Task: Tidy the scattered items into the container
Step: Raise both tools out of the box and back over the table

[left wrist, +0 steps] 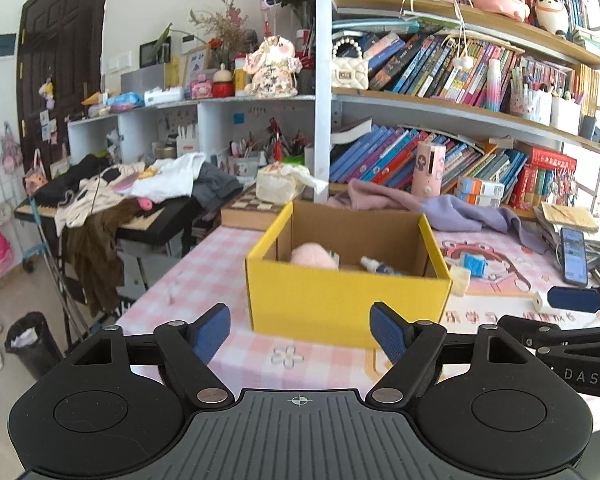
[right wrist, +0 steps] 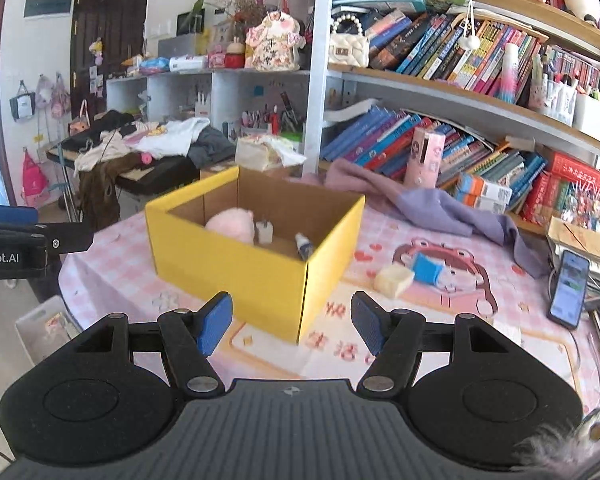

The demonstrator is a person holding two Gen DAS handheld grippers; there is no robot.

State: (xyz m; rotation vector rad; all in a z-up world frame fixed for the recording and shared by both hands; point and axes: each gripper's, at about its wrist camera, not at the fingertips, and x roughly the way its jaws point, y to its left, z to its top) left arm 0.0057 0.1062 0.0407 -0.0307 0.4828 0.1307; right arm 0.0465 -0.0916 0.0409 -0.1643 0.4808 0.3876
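A yellow cardboard box (left wrist: 340, 300) (right wrist: 236, 272) stands open on the pink table. Inside lie a pink plush (left wrist: 314, 257) (right wrist: 232, 224), a small white block (right wrist: 265, 232) and a small bottle (left wrist: 374, 266) (right wrist: 304, 246). A cream cube (right wrist: 394, 280) (left wrist: 460, 280) and a blue item (right wrist: 426, 268) (left wrist: 474, 266) lie on the table right of the box. My left gripper (left wrist: 300, 332) is open and empty, in front of the box. My right gripper (right wrist: 292, 322) is open and empty, near the box's front right corner.
A phone (right wrist: 570, 288) (left wrist: 574, 254) lies at the table's right edge. A purple cloth (right wrist: 432, 204) lies behind the box under crowded bookshelves (right wrist: 460, 80). A pink cylinder (right wrist: 424, 158) stands there. A tissue box (left wrist: 278, 184) and a clothes pile (left wrist: 140, 188) sit back left.
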